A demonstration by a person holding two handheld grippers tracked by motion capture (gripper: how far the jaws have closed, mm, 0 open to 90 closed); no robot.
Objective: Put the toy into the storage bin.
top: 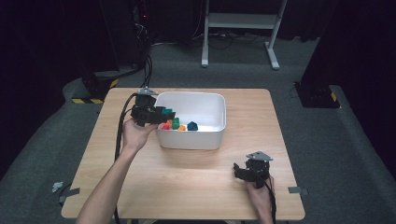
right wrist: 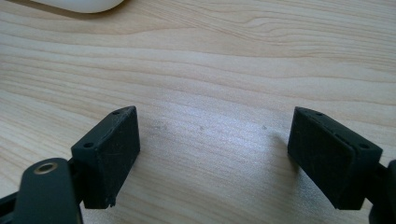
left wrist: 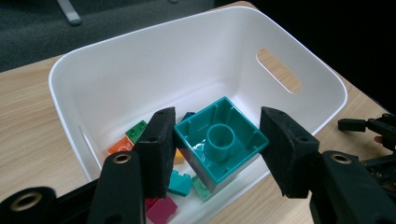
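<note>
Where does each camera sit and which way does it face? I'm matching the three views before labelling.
High view: above the person's side, looking forward and down on the wooden table; both forearms, left gripper, right gripper.
Left gripper view: rides that gripper, looking into the white bin; its fingers flank a teal block.
Right gripper view: faces bare tabletop between its spread fingers.
Shared: high and left gripper views both show the bin.

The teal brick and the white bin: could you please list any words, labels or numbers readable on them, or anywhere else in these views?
None can be read: the teal brick between the left hand-held gripper jaws, the white bin and the wooden table carry no visible lettering.
</note>
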